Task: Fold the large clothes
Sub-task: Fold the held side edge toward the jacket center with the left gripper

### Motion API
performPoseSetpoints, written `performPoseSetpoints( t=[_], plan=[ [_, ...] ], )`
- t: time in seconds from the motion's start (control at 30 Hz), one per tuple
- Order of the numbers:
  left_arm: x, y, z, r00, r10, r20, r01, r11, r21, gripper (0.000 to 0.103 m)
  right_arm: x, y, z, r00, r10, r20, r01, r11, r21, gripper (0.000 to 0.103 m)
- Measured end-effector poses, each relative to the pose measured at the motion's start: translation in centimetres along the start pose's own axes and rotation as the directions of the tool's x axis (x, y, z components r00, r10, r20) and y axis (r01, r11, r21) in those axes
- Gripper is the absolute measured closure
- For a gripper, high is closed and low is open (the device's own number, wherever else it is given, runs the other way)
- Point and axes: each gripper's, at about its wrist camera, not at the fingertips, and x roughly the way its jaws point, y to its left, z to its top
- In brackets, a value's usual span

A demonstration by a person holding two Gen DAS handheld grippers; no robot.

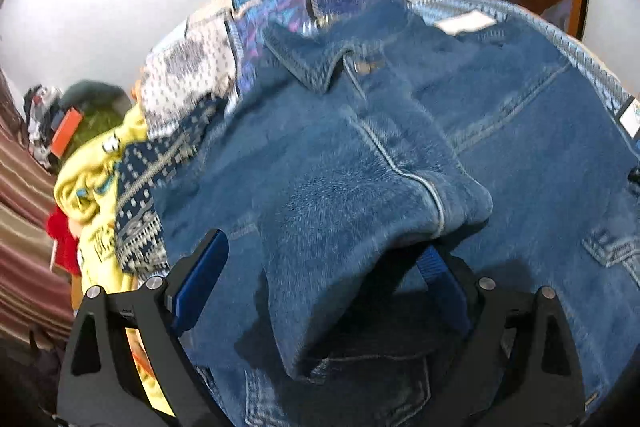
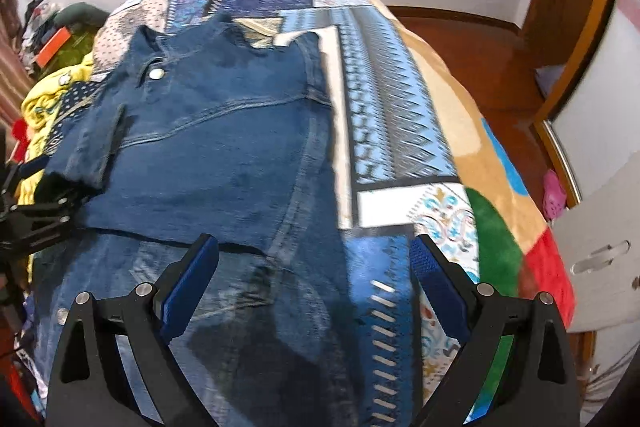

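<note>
The left tongs (image 1: 324, 287) stand spread wide over the denim jacket (image 1: 400, 147), which lies flat on the patchwork blanket (image 2: 384, 115) of the bed. A folded sleeve (image 1: 360, 195) of the jacket drapes between the blue pads (image 1: 200, 283); its cuff end lies over the right-hand pad, while the other pad stands clear of the cloth, so nothing is pinched. In the right wrist view these tongs show at the jacket's left edge (image 2: 36, 215), tilted down toward the bed.

The right tongs (image 2: 316, 287) are spread wide too and hold nothing. They hang above the jacket's right side, near its lower hem, one blue finger (image 2: 188, 287) over denim and the other over the blanket just beside the jacket's edge. They point steeply down at the bed.

The jacket's collar and metal button (image 2: 156, 73) lie toward the far end of the bed. A heap of yellow clothing (image 1: 92, 195) sits at the bed's left edge beside the jacket.
</note>
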Motion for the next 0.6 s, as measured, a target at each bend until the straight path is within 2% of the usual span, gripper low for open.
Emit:
performPoseSetpoints(
  t=[0.1,0.2,0.23,0.27,0.3,0.37,0.47,0.5,0.6],
  plan=[
    [-0.4,1.9,0.3,0.999,0.036,0.026,-0.035,0.998,-0.056,0.009,0.2,1.3,0.6,1.000,0.010,0.004,-0.010,1.000,-0.027,0.008],
    [-0.1,6.2,-0.1,0.997,0.079,0.014,-0.075,0.979,-0.188,0.008,0.7,2.5,1.2,1.000,0.022,0.003,-0.022,0.998,-0.051,0.008],
    [0.2,8.1,-0.7,0.998,0.069,-0.007,-0.069,0.966,-0.251,0.004,0.8,3.0,1.4,1.000,0.026,0.004,-0.026,0.998,-0.058,0.008],
    [0.7,9.8,-1.4,0.999,0.026,-0.024,-0.032,0.952,-0.305,0.000,0.8,3.3,1.4,1.000,0.029,0.004,-0.029,0.997,-0.065,0.008],
    [1.2,11.4,-2.3,0.998,-0.049,-0.036,0.032,0.932,-0.362,0.000,0.9,3.6,1.4,1.000,0.031,0.002,-0.031,0.997,-0.073,0.008],
    [2.3,13.0,-4.0,0.987,-0.141,-0.072,0.096,0.894,-0.437,0.000,1.3,4.2,1.4,0.999,0.032,-0.007,-0.033,0.996,-0.085,0.008],
    [3.8,14.2,-6.6,0.959,-0.270,-0.091,0.183,0.830,-0.526,0.000,2.3,4.7,1.3,1.000,0.014,-0.026,-0.017,0.995,-0.102,0.008],
    [4.3,14.4,-7.3,0.946,-0.311,-0.090,0.210,0.800,-0.561,0.000,2.8,4.9,1.4,0.999,0.002,-0.037,-0.006,0.994,-0.107,0.008],
    [4.9,14.3,-8.8,0.920,-0.387,-0.055,0.264,0.719,-0.643,0.000,4.8,5.0,1.1,0.995,-0.035,-0.092,0.025,0.993,-0.116,0.008]
  ],
)
